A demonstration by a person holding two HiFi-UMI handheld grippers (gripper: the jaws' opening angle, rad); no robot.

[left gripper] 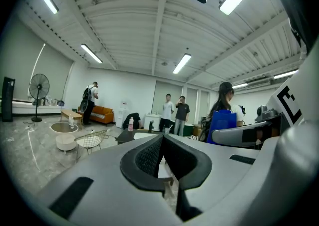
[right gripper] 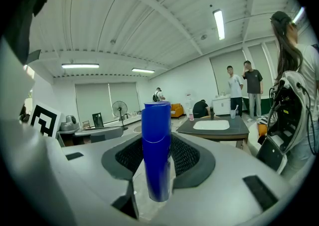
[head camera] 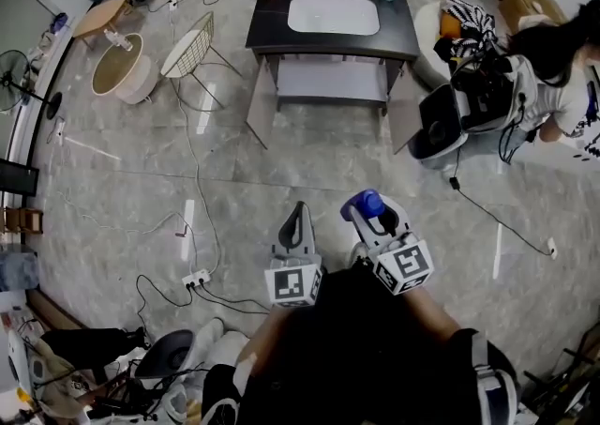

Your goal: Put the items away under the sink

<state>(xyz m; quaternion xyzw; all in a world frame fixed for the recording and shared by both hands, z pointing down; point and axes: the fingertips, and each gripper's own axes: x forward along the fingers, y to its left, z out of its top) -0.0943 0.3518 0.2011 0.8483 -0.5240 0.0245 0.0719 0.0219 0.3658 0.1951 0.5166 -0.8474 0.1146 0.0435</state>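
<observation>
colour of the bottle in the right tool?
The bottle is solid blue, cap and body alike; it shows best in the right gripper view.

Left tool point(head camera: 298, 212): pale grey shell; black ribbed pads point(left gripper: 149, 157) tapering to a point.
Right tool point(head camera: 373, 210): same grey shell; black ribbed pads in a rounded dark surround.
Left cube point(head camera: 293, 284): white faces, black square markers, at the tool's rear.
Right cube point(head camera: 405, 266): likewise, white with black squares.
Clothing: black top point(head camera: 366, 348) behind both tools.
</observation>
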